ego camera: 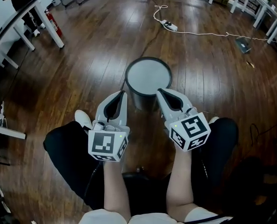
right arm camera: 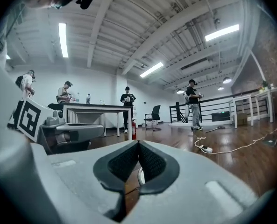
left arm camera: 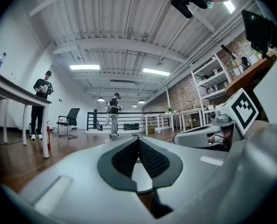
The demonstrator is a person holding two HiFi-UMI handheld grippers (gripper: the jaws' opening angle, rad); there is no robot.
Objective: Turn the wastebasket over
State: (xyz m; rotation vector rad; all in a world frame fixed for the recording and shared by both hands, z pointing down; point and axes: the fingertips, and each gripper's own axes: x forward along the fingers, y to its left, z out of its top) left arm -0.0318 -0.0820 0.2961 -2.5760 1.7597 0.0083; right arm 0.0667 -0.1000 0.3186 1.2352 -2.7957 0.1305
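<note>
With left tongs [ego camera: 123, 94] at 7 o'clock of the wastebasket [ego camera: 148, 77] and right tongs [ego camera: 159, 92] at 5, both shut and empty, you were only approaching; gripping likely needed them opened.

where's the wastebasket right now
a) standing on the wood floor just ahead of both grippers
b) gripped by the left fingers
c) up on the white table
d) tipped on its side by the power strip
a: the wastebasket stands on the wood floor, with the left gripper and the right gripper shut and empty at its near edge.
</note>
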